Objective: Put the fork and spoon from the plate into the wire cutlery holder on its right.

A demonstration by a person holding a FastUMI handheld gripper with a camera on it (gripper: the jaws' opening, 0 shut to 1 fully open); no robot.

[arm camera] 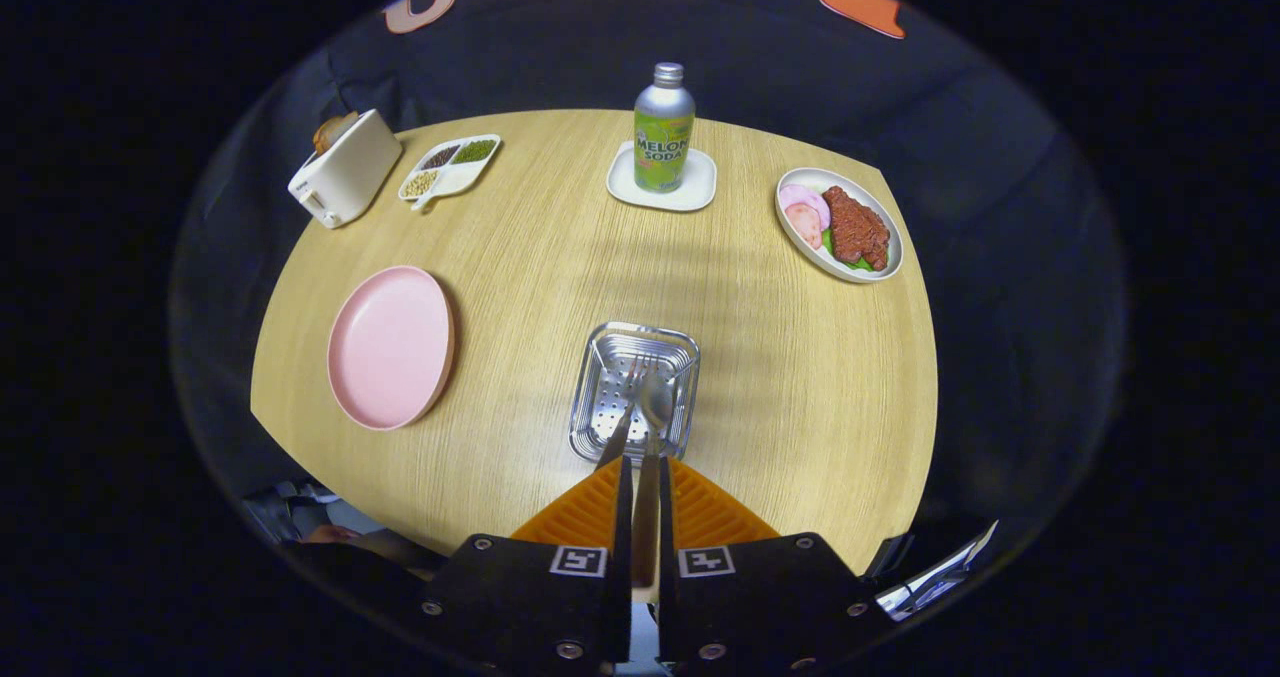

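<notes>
With the fork [622, 427] already leaning inside the holder [634, 391] and the plate [391, 346] bare to its left on the bench [800, 377], the gripper [646, 477], jaws narrowed on the spoon [652, 427], hangs above the holder for a drop.

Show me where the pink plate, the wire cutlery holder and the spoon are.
pink plate [391, 346]: gripper view, middle of its bare face.
wire cutlery holder [613, 342]: gripper view, far rim.
spoon [656, 404]: gripper view, its bowl, over the holder; handle clamped between the gripper [645, 477] fingers.
</notes>
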